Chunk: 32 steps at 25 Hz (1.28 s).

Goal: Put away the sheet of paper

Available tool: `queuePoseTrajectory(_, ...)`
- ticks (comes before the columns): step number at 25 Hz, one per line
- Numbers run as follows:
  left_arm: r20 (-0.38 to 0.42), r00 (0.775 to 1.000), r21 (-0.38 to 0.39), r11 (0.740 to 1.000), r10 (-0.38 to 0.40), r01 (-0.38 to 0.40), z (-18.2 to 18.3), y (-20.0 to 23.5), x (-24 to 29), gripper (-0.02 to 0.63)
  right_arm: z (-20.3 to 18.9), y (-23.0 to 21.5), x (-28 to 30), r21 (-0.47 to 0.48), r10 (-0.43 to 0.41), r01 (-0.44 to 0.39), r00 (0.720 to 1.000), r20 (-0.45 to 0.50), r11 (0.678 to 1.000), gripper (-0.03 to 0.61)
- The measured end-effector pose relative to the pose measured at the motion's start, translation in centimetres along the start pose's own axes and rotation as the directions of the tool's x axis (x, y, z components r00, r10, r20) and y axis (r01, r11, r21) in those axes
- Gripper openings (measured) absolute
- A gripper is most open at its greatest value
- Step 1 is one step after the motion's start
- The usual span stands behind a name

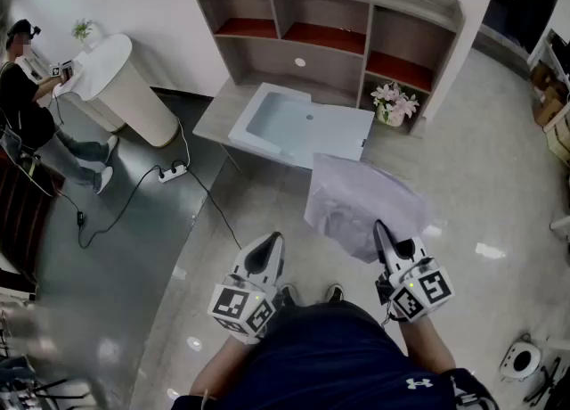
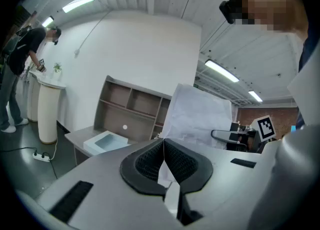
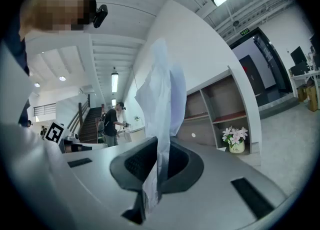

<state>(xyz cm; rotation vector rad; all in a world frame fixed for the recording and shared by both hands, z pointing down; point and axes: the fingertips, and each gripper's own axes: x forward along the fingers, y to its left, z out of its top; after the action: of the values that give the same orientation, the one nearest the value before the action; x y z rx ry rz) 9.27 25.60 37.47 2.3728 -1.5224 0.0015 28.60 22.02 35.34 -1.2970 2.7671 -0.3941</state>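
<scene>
Right gripper (image 1: pixel 383 232) fingers pinch the sheet of paper (image 1: pixel 356 203), held in the air near the grey surface (image 1: pixel 214 120). Left gripper (image 1: pixel 271 248) fingers are pressed together, empty.

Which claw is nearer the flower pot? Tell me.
Right. The right claw is straight in front of the flower pot; the left claw is farther, off to its left.

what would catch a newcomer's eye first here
A large wrinkled sheet of paper clamped in the right tongs, front and centre. Beyond it stands a grey desk with a shelf unit, carrying a shallow white box and a pot of flowers at its right end.
</scene>
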Motion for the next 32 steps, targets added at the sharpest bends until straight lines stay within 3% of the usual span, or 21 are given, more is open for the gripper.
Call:
queuePoseTrajectory(5,-0.004,1.0,-0.023,0.999,0.025,-0.025,-0.5,3.2,-1.6,0.015,-0.5,1.5,1.8,-0.012,-0.008,0.008,1.0,0.007,1.0,0.021)
queuePoseTrajectory(17,0.011,1.0,-0.043,0.999,0.0,0.0,0.2,7.1,-2.7,0.015,-0.9,4.2,3.9,-0.045,-0.048,0.047,0.999,-0.005,0.998,0.021)
queuePoseTrajectory(32,0.036,0.998,-0.039,0.998,-0.055,0.057,1.8,11.3,-4.5,0.015,-0.2,6.5,5.7,0.006,-0.136,0.136,0.99,0.044,0.991,0.021)
